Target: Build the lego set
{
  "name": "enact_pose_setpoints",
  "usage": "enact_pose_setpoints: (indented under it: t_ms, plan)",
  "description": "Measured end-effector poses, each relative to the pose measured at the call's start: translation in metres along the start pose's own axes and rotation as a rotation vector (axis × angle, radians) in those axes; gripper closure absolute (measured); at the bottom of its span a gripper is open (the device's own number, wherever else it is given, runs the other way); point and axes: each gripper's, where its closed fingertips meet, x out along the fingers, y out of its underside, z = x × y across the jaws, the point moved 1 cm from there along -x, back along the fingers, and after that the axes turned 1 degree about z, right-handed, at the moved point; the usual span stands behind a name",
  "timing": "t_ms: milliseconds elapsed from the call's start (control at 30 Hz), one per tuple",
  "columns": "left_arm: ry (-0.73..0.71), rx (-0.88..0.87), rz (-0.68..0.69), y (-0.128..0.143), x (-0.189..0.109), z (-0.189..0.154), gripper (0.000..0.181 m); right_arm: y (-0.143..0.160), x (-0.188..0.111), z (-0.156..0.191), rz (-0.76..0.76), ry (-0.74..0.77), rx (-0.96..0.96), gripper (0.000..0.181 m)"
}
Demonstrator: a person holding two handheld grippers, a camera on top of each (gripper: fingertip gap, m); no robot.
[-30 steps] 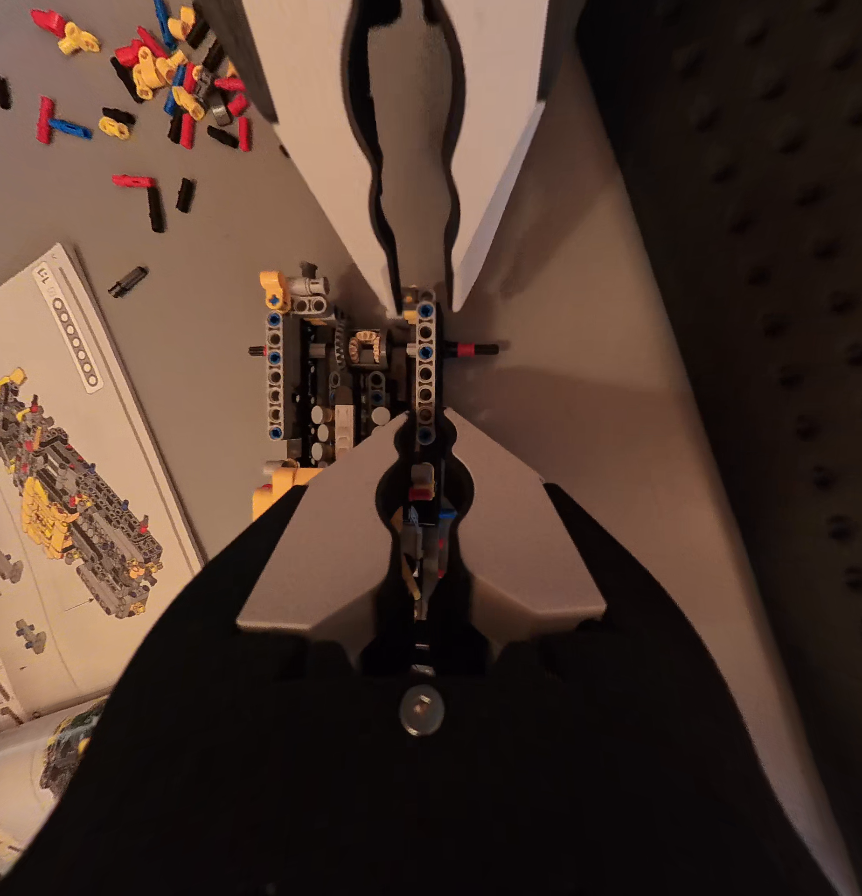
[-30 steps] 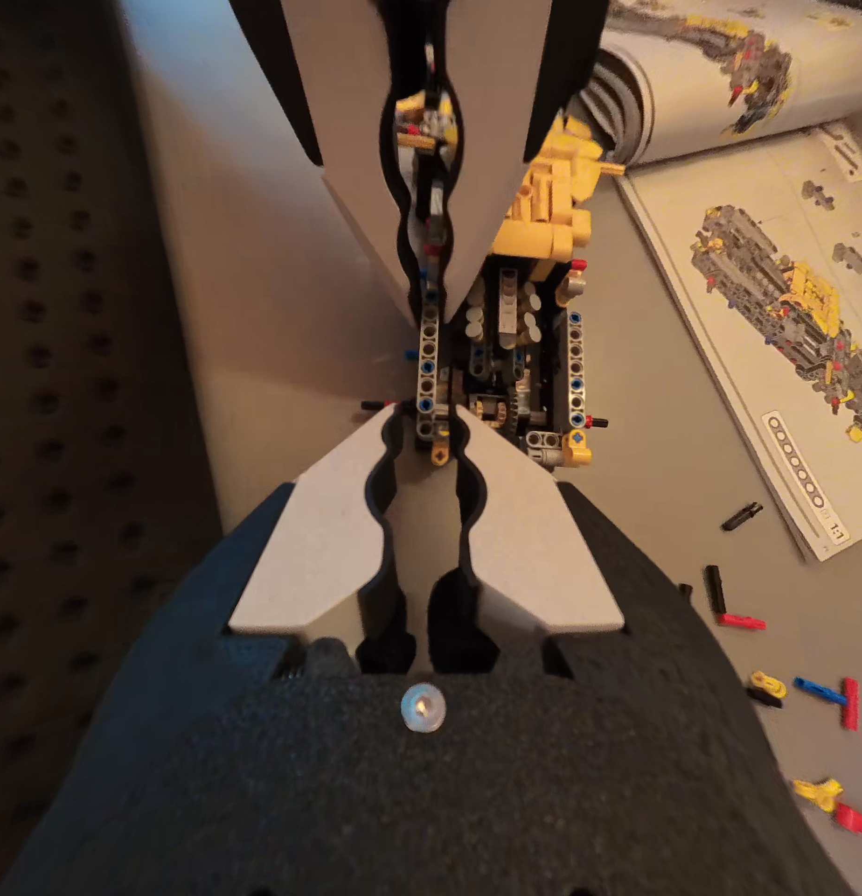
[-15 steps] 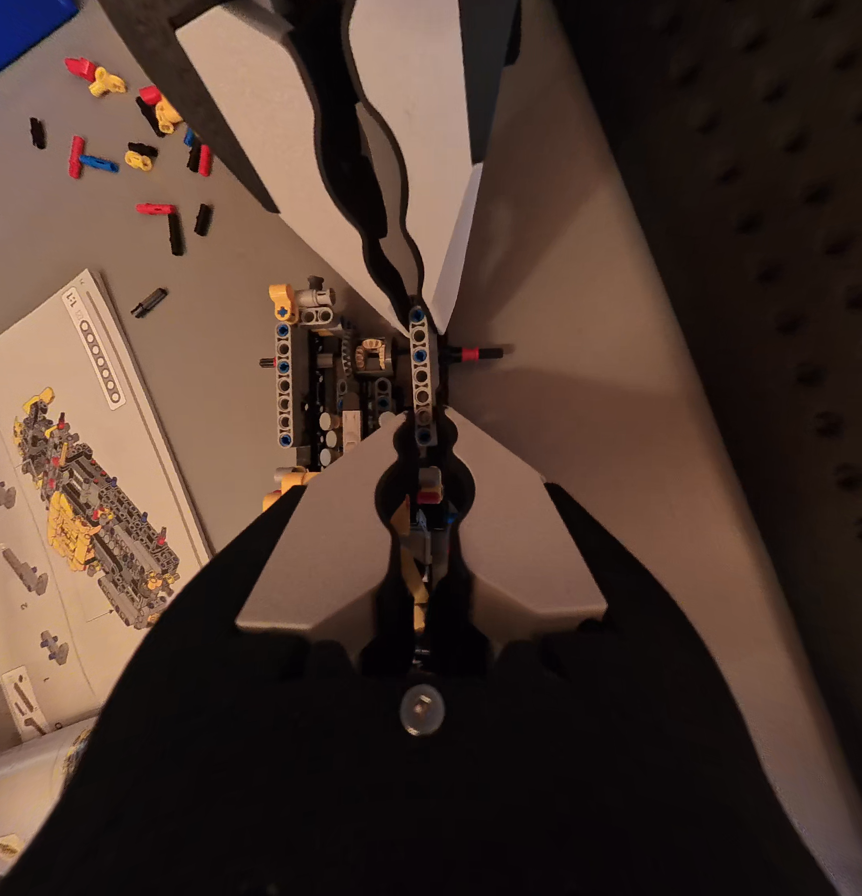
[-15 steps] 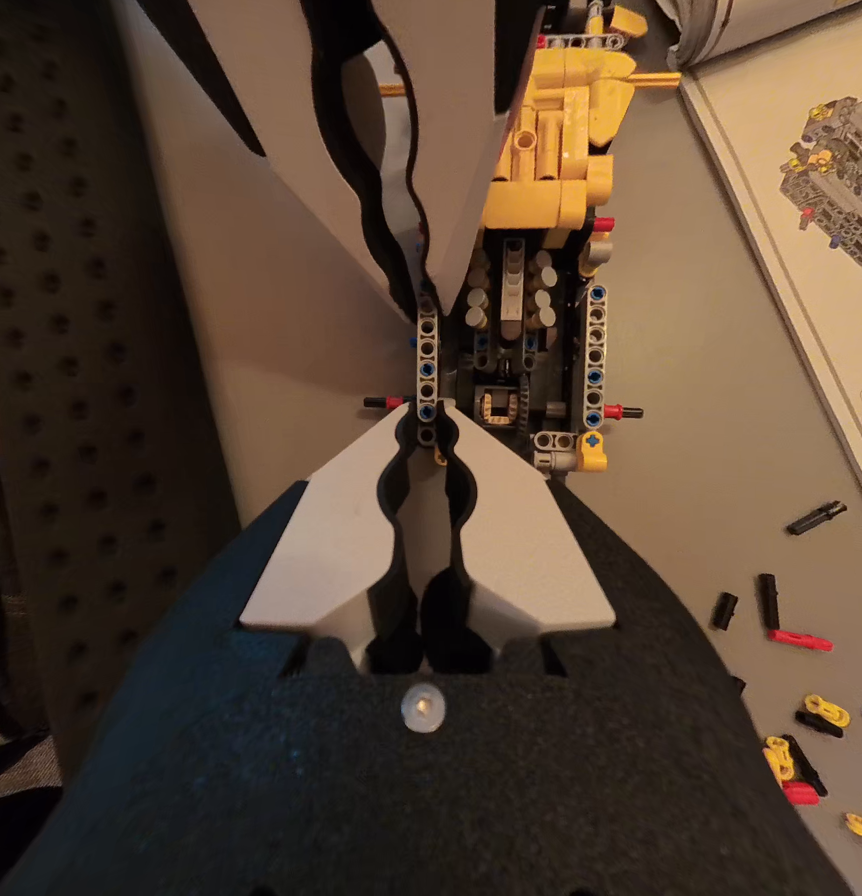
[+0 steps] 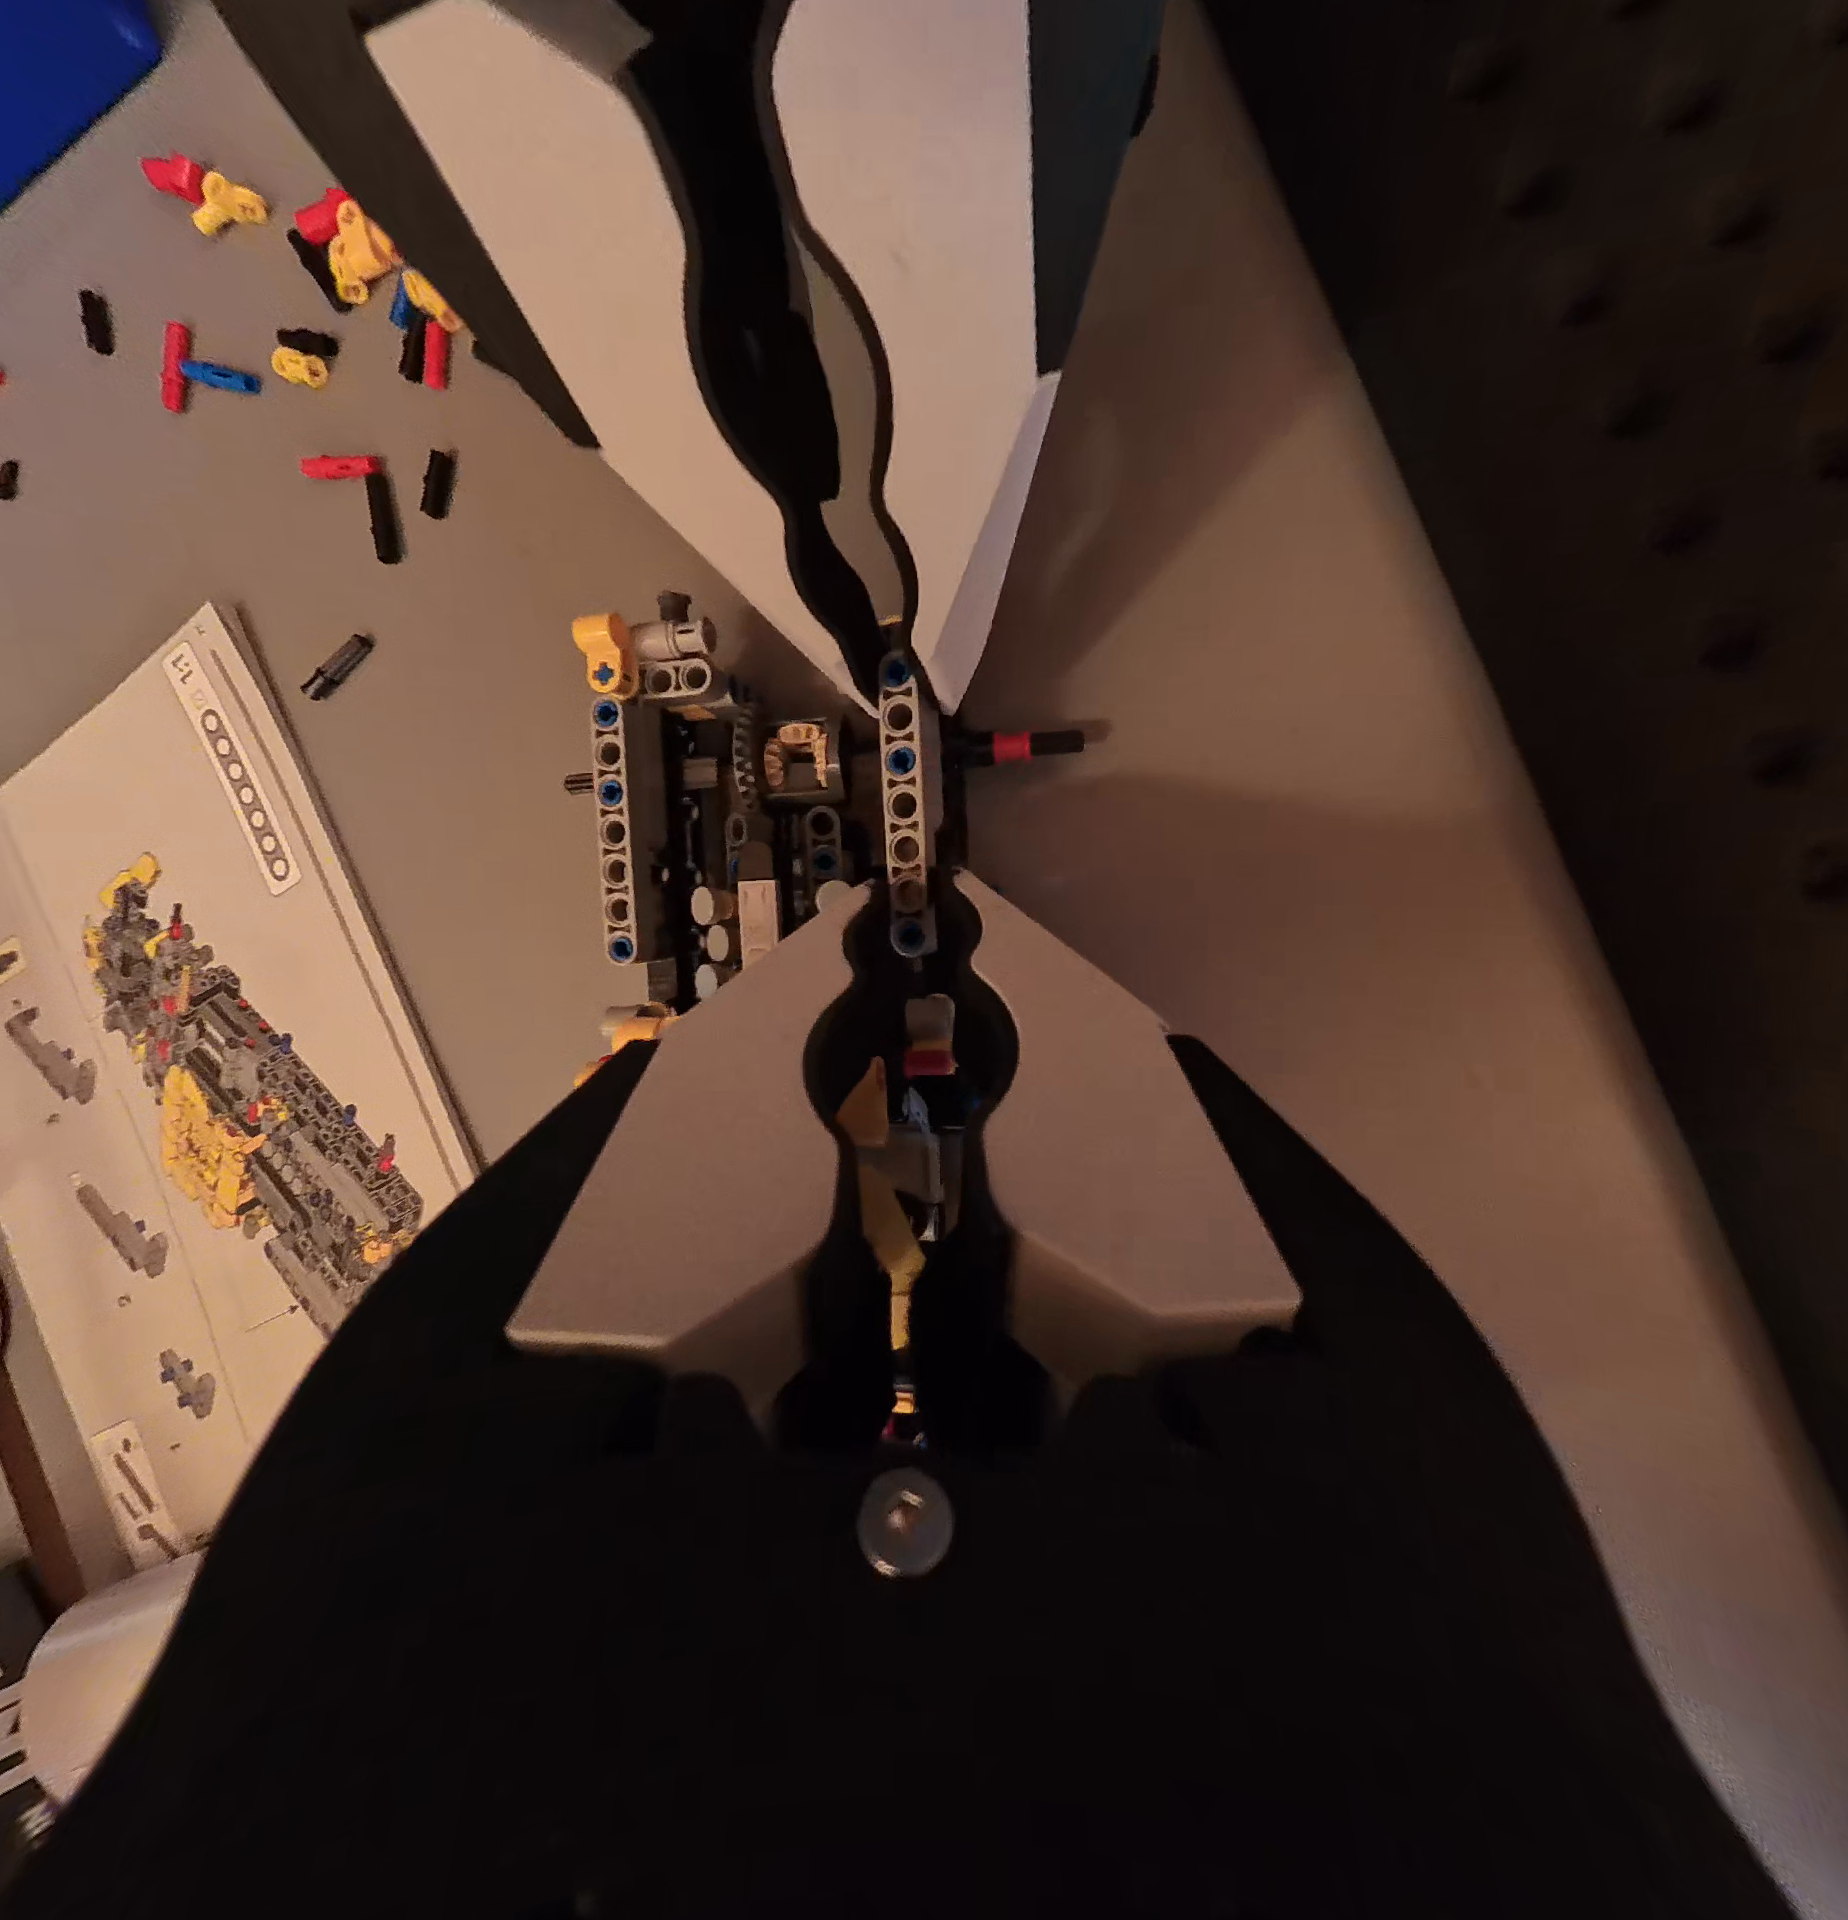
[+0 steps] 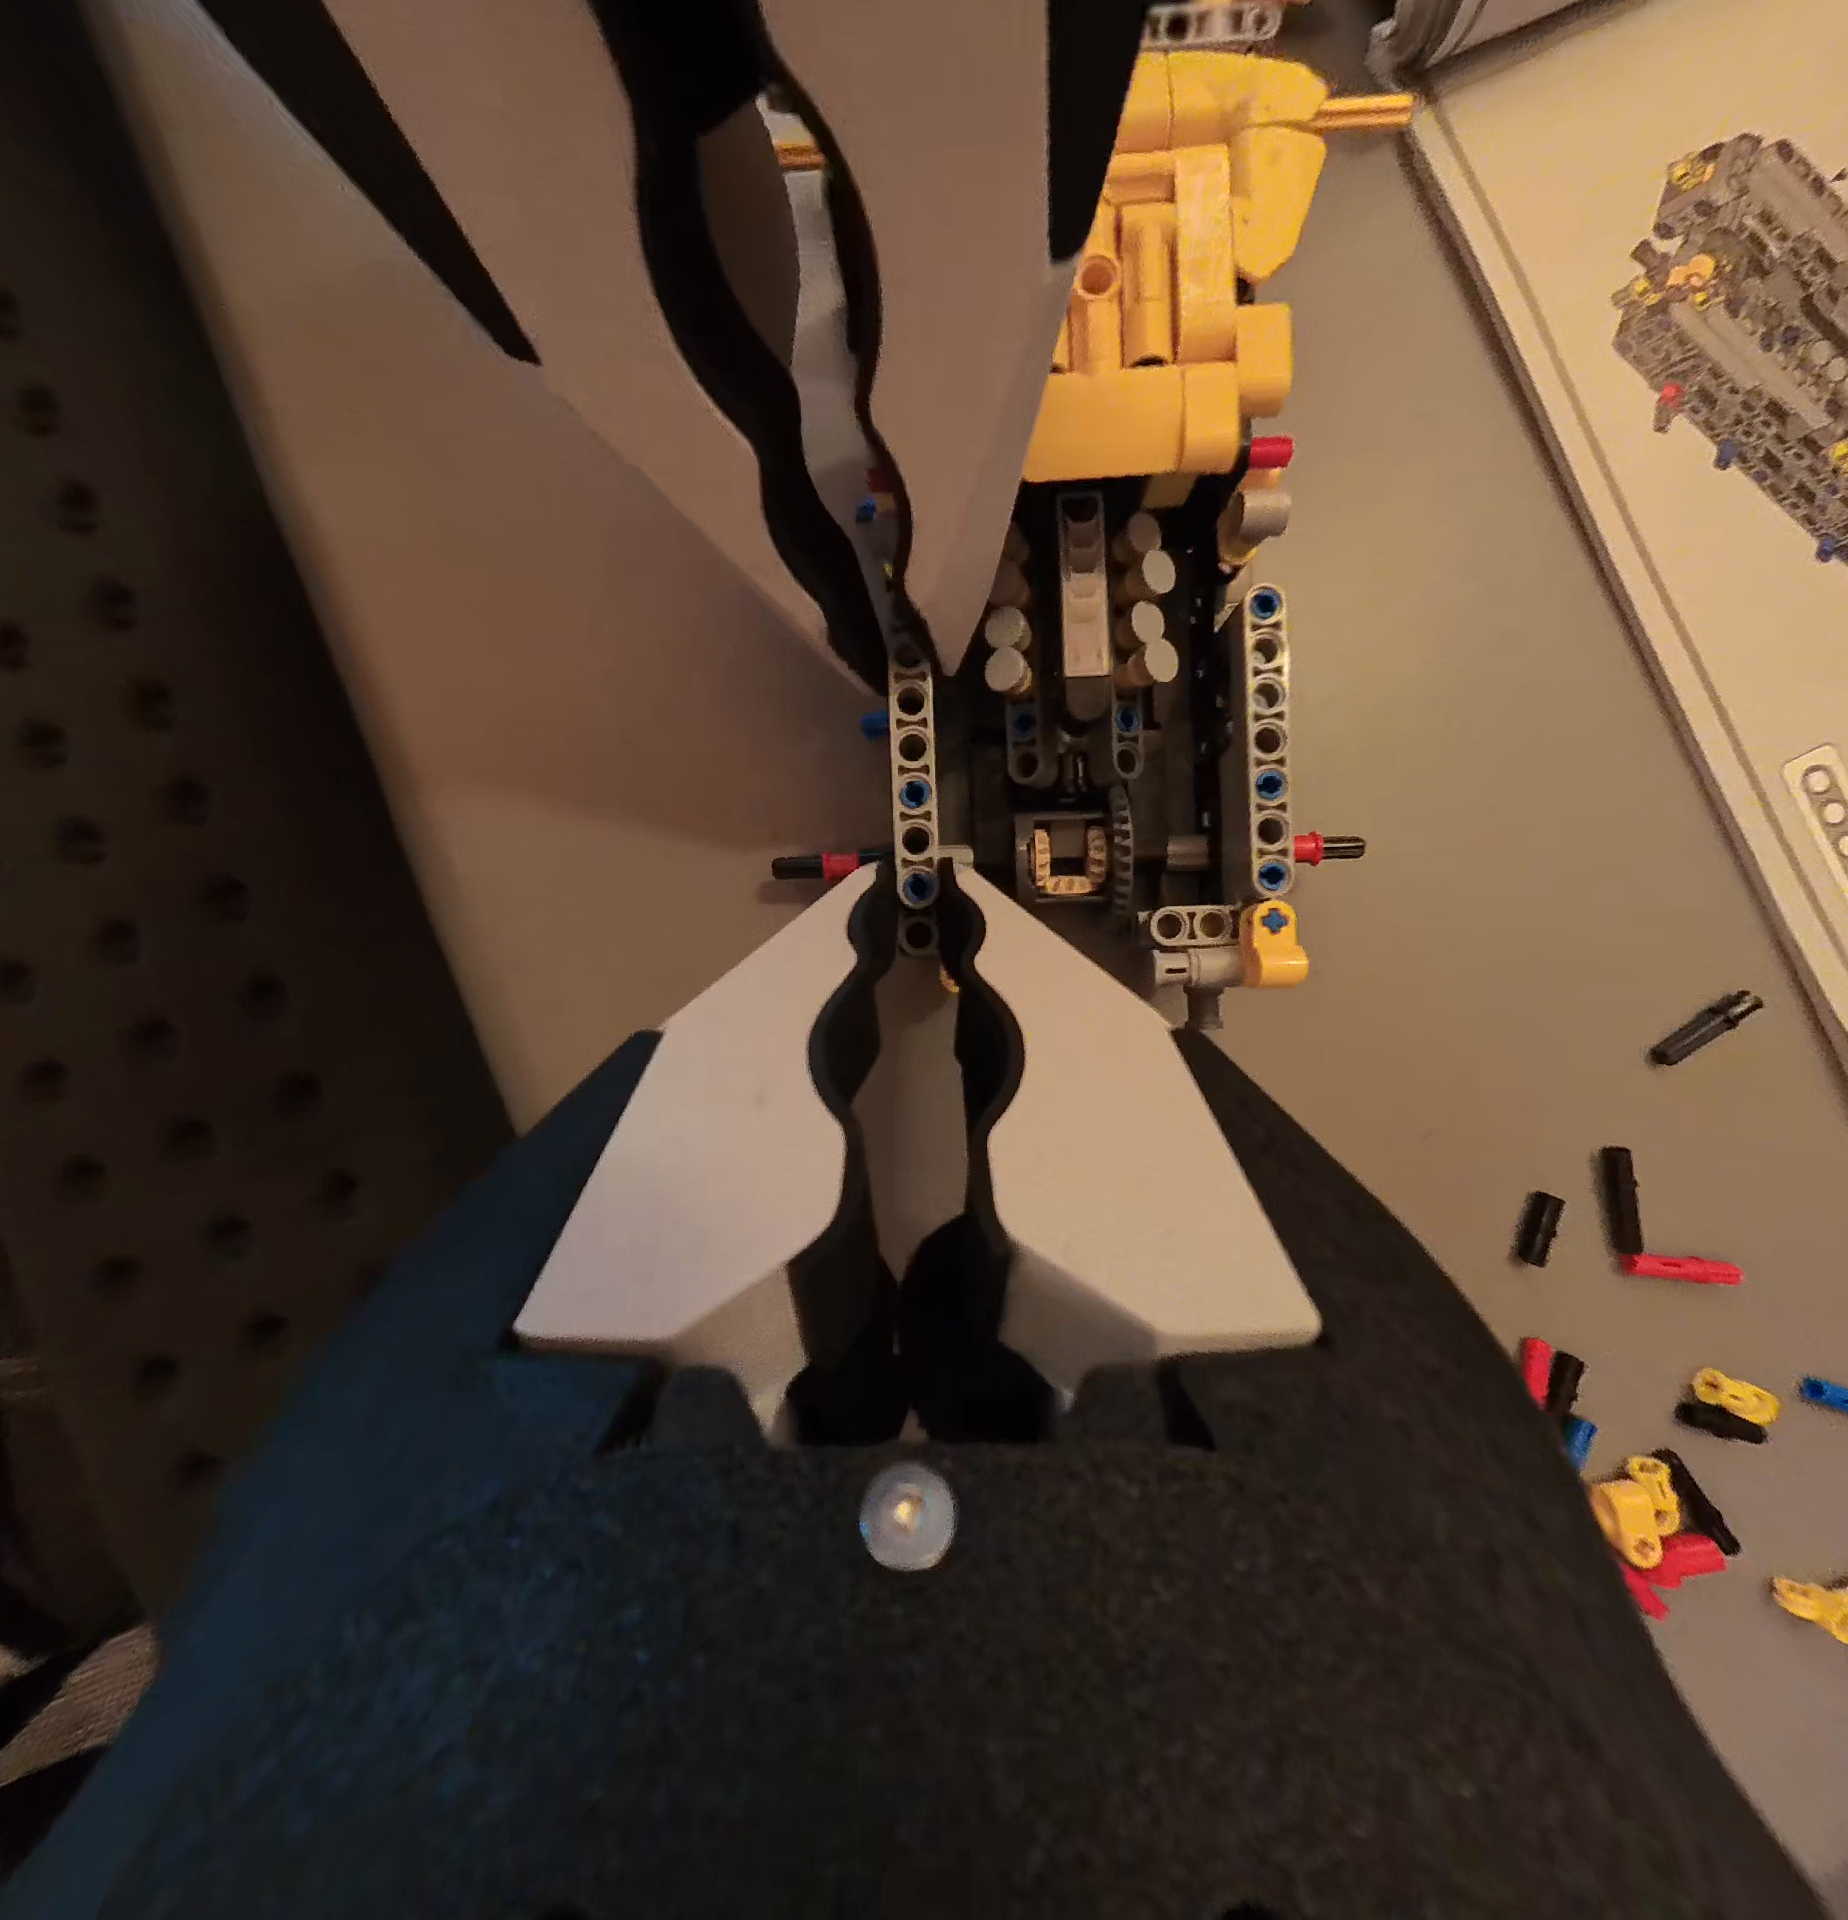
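A partly built Lego Technic model (image 5: 733,810), grey and black with a yellow end, lies on the grey table (image 5: 484,582) close to its edge. My left gripper (image 5: 909,904) is shut on one end of the model's grey holed side beam (image 5: 902,800). My right gripper (image 5: 915,665) comes from the opposite side and pinches the beam's other end. In the right wrist view the right gripper (image 6: 918,904) holds the beam (image 6: 915,779) of the model (image 6: 1117,727), and the left gripper (image 6: 915,644) faces it. A black axle with a red bush (image 5: 1024,743) sticks out beside the beam.
An open instruction booklet (image 5: 172,987) lies beside the model, also in the right wrist view (image 6: 1678,416). Loose red, yellow, blue and black pieces (image 5: 307,312) are scattered on the table (image 6: 1647,1455). A dark perforated surface (image 5: 1626,623) lies past the table edge. The grippers are tip to tip, or close to it.
The right gripper's fingers have closed from a wider gap onto the beam end and it has tilted. The left gripper has kept its hold. The model has stayed in place.
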Motion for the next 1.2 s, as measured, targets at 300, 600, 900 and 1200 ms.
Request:
enact_pose_setpoints:
  t_ms: [300, 600, 900, 1200]
  plan:
    - [-0.038, 0.004, -0.006, -0.001, 0.0, -0.003, 0.174, 0.001, 0.0, 0.002, 0.037, 0.11, -0.047, 0.174]
    - [-0.019, -0.012, -0.01, -0.001, 0.001, 0.0, 0.174, 0.002, 0.003, 0.0, 0.023, -0.038, 0.068, 0.174]
    - [-0.018, -0.227, -0.273, -0.005, -0.045, 0.008, 0.152, -0.024, -0.001, -0.003, -0.156, -0.041, 0.127, 0.152]
    - [-0.122, -0.282, -0.198, 0.025, -0.054, 0.016, 0.151, -0.01, 0.021, -0.008, 0.003, 0.045, 0.011, 0.161]
